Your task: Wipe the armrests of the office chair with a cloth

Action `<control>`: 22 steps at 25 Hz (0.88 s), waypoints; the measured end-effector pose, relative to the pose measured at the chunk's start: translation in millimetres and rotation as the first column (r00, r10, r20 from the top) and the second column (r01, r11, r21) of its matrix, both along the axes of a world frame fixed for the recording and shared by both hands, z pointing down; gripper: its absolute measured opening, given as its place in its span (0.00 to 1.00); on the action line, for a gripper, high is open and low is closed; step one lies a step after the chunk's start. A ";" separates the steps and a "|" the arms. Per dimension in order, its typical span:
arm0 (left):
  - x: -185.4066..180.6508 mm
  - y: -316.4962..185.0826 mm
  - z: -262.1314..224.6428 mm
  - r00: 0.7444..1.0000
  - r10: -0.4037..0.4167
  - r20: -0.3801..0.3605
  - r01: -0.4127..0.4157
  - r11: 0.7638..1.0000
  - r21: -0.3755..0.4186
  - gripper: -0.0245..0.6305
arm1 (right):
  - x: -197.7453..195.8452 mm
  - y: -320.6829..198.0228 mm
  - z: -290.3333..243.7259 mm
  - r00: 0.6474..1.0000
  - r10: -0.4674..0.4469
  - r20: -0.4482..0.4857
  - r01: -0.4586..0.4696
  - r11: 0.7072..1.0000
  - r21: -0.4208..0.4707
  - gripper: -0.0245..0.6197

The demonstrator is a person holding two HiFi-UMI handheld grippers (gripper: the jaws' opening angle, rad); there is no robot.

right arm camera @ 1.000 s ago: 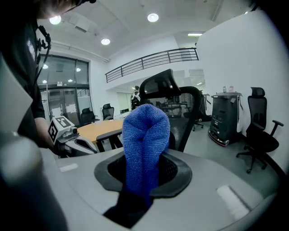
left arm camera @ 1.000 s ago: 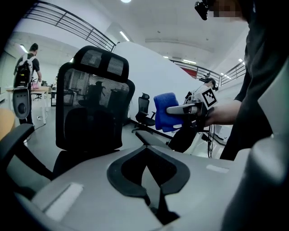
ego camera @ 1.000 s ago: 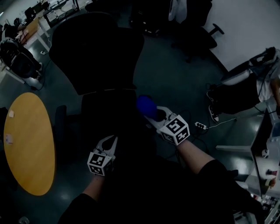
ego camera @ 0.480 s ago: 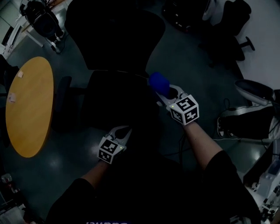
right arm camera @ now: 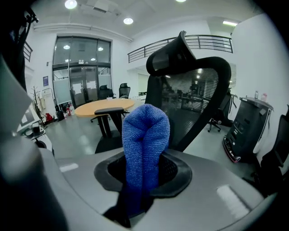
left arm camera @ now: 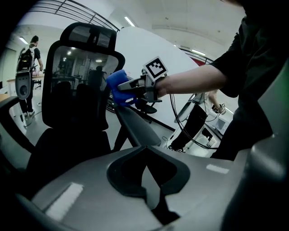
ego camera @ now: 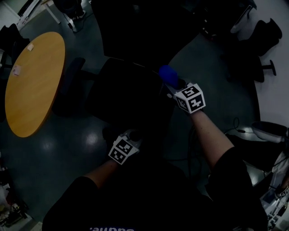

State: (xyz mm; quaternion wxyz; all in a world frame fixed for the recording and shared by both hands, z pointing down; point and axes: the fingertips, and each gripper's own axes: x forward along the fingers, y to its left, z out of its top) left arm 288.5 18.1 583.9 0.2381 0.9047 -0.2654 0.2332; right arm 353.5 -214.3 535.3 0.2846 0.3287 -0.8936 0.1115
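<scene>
A round yellow wooden worktop (ego camera: 34,85) stands at the left of the head view on a glossy grey floor (ego camera: 58,158), with two small white items (ego camera: 17,69) lying near its far edge. A spare black office chair (ego camera: 264,31) sits well apart at the upper right.

In the left gripper view, a person wearing a backpack (left arm camera: 28,58) stands far off.

The right gripper view shows a tall glass-fronted wall (right arm camera: 81,63), round ceiling lights (right arm camera: 70,4), a balcony railing (right arm camera: 198,43) and a black wheeled unit (right arm camera: 246,126) at the right.
</scene>
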 end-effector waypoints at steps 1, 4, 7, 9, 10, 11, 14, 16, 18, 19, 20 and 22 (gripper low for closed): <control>1.3 0.9 1.7 1.000 0.003 0.001 -0.003 1.000 -0.003 0.07 | -3.9 -2.0 4.9 1.000 -0.004 -0.010 0.004 1.000 -0.010 0.21; 2.8 2.9 6.8 1.000 0.007 0.000 -0.007 1.000 -0.015 0.07 | -10.5 -4.4 21.9 0.999 -0.010 -0.048 0.008 0.999 -0.048 0.21; 1.9 2.3 13.0 1.000 -0.005 -0.004 0.005 1.000 -0.027 0.07 | -14.7 -0.5 37.2 0.996 -0.028 -0.083 0.021 0.997 -0.080 0.21; 3.2 1.6 17.1 1.000 -0.007 -0.008 0.007 0.999 -0.033 0.07 | -16.2 3.6 43.9 0.993 -0.040 -0.107 0.031 0.995 -0.091 0.21; 4.6 1.3 18.3 1.000 -0.005 -0.010 0.005 0.999 -0.035 0.07 | -16.7 5.5 46.3 0.992 -0.046 -0.117 0.034 0.995 -0.096 0.21; 6.1 0.9 18.9 1.000 -0.001 -0.012 0.001 0.999 -0.036 0.07 | -17.4 7.2 48.1 0.990 -0.052 -0.127 0.040 0.994 -0.101 0.21; 8.7 -1.4 20.0 1.000 0.001 -0.020 -0.002 0.999 -0.042 0.07 | -21.2 10.1 52.4 0.985 -0.073 -0.154 0.057 0.992 -0.111 0.21; 9.5 -1.9 21.7 1.000 0.000 -0.025 -0.001 0.999 -0.044 0.07 | -24.0 11.7 54.5 0.984 -0.076 -0.162 0.058 0.992 -0.114 0.21; 10.8 -1.0 23.4 1.000 0.000 -0.030 -0.002 0.999 -0.045 0.07 | -26.5 13.8 54.5 0.983 -0.077 -0.166 0.059 0.992 -0.107 0.21; 11.4 -0.3 23.8 0.999 0.001 -0.034 -0.002 0.999 -0.045 0.07 | -27.6 15.6 54.3 0.982 -0.080 -0.171 0.063 0.993 -0.103 0.21; 11.5 0.2 24.0 0.999 0.001 -0.039 -0.003 0.999 -0.044 0.07 | -28.6 18.4 54.6 0.979 -0.086 -0.183 0.069 0.993 -0.100 0.21; 10.6 0.6 24.3 0.999 -0.001 -0.048 -0.001 0.999 -0.044 0.07 | -31.8 25.5 55.7 0.973 -0.106 -0.203 0.088 0.992 -0.096 0.21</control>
